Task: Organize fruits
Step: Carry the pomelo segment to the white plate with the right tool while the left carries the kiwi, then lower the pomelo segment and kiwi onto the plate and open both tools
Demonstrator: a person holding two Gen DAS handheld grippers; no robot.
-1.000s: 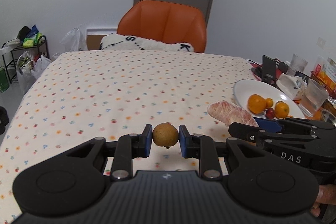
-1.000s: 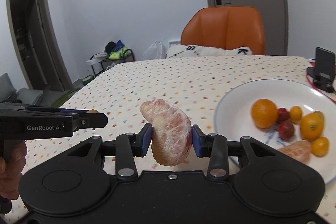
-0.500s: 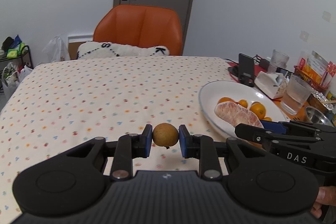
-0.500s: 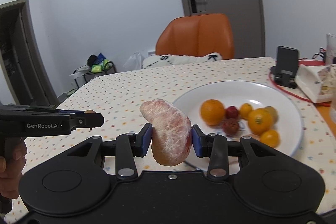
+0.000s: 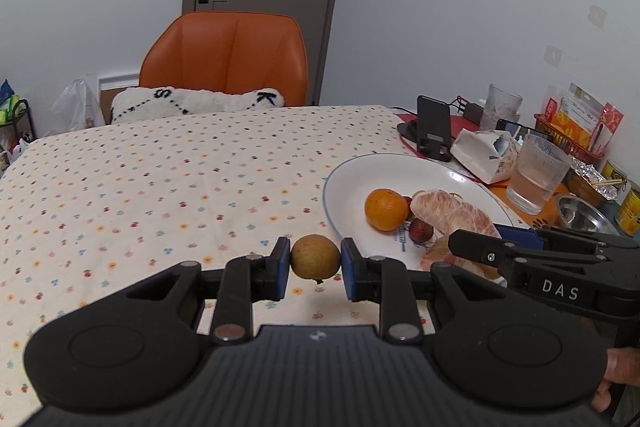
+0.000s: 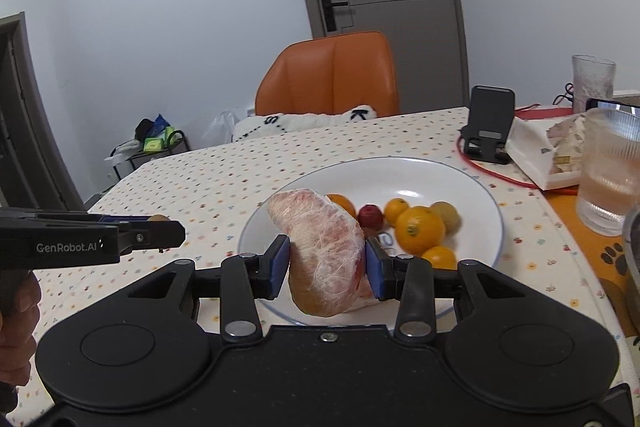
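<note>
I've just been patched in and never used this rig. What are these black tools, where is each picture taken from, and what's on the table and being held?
No robot arm here: a person holds a two-finger tool in each hand, each with a fisheye camera looking along its fingers. In the left wrist view, the left tool is shut on a small brown fruit, over the dotted tablecloth. In the right wrist view, the right tool is shut on a peeled pomelo segment, over the near edge of the white plate. The plate holds oranges and small red fruits. Right of it stand a phone stand and a glass.
</note>
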